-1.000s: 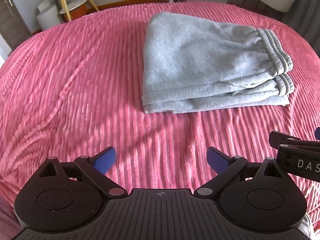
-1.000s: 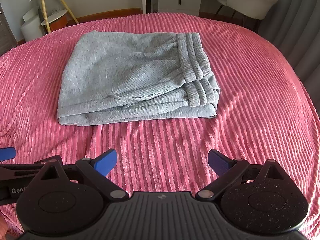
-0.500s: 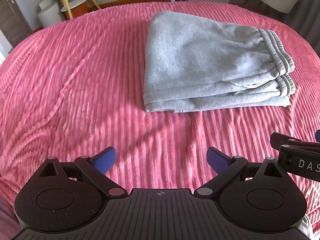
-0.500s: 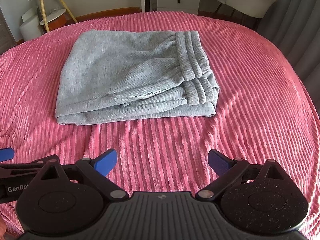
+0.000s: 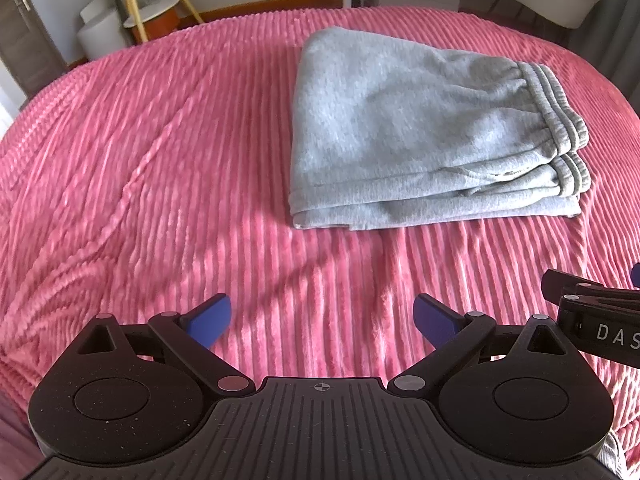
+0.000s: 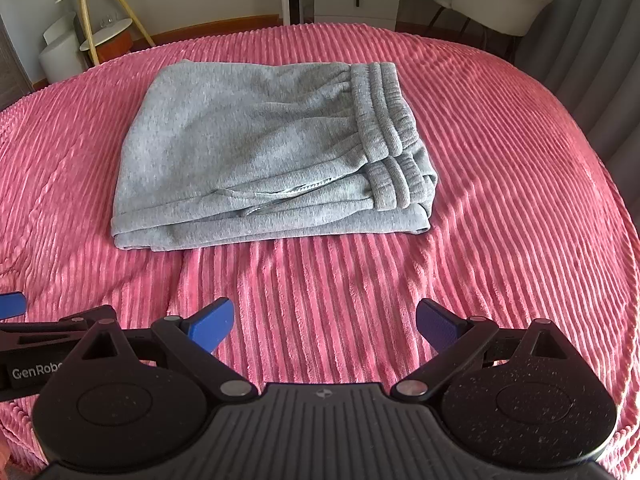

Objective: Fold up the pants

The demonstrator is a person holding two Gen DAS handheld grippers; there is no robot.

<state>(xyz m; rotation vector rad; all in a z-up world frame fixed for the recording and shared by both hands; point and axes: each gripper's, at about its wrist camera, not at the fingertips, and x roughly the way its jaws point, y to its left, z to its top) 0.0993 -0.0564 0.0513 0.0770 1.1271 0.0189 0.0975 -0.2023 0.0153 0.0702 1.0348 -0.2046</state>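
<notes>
Left wrist view: left tool [image 5: 322, 316] spread wide, blue pads holding nothing, hovering over pink ribbed plush bedspread [image 5: 160, 160]. Grey fleece pants [image 5: 420, 136] folded into compact stack on bed, ahead and to right, elastic waistband at right end. Right wrist view: right tool [image 6: 325, 318] likewise spread, empty; pants [image 6: 260, 160] lie ahead, apart from both tools. Left tool's edge visible at left [image 6: 12, 304].
</notes>
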